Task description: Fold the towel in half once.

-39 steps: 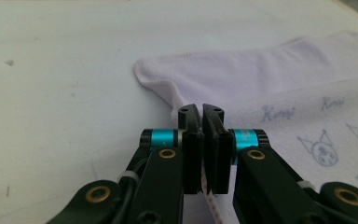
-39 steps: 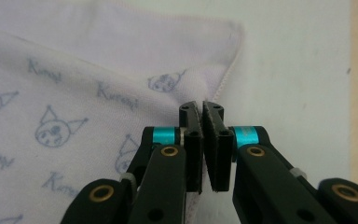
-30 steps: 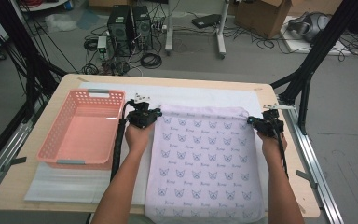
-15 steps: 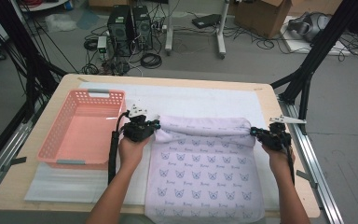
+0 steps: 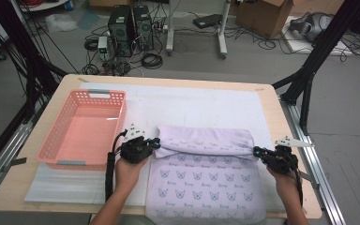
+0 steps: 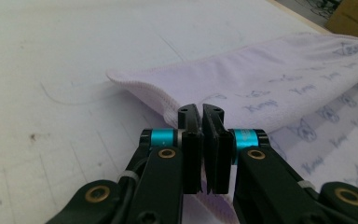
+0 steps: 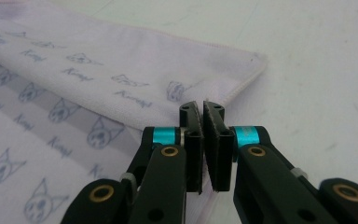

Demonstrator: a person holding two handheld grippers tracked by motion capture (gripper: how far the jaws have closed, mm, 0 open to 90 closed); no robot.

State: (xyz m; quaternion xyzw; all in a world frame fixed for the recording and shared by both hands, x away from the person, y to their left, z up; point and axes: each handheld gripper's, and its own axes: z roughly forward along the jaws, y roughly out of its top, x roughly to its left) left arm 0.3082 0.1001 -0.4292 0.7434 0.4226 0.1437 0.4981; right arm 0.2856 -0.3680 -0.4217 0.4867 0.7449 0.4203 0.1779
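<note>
Overhead, pink basket (image 5: 82,126) flanks folded towel (image 5: 206,161).

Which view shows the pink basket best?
The high view: the pink basket sits whole on the table's left, beside the left gripper. The two gripper views look at the lilac towel and white mat instead.

My wooden table (image 5: 267,96) carries a white mat (image 5: 192,105). On it I see a pink basket (image 5: 82,126) near the left edge and a lilac cat-print towel (image 5: 206,187) reaching the near edge.
</note>
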